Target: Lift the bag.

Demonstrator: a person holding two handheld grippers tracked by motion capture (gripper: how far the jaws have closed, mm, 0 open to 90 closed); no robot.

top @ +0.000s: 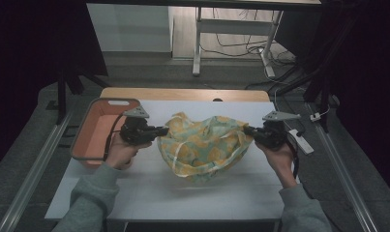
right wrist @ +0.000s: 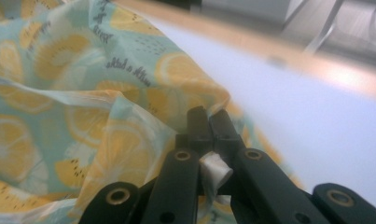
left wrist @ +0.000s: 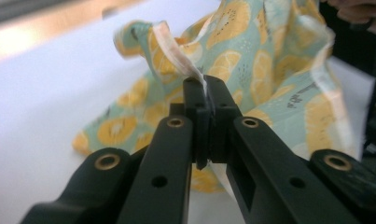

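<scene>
A pale green cloth (top: 203, 145) printed with yellow citrus slices lies bunched in the middle of the white table (top: 183, 193). My left gripper (top: 164, 130) is shut on the cloth's left edge, and in the left gripper view the jaws (left wrist: 205, 86) pinch a white hem of the cloth (left wrist: 269, 60). My right gripper (top: 248, 130) is shut on the cloth's right edge. In the right gripper view a rolled bit of hem sticks out behind the closed tips (right wrist: 209, 116), and the cloth (right wrist: 73, 102) spreads to the left. Both held edges are lifted a little off the table.
An orange-pink basket (top: 88, 126) stands at the table's left edge, just behind my left hand. A white power strip (top: 301, 141) lies at the right edge. The table's wooden far rim (top: 183, 93) runs behind the cloth. Metal rails flank the table on the floor.
</scene>
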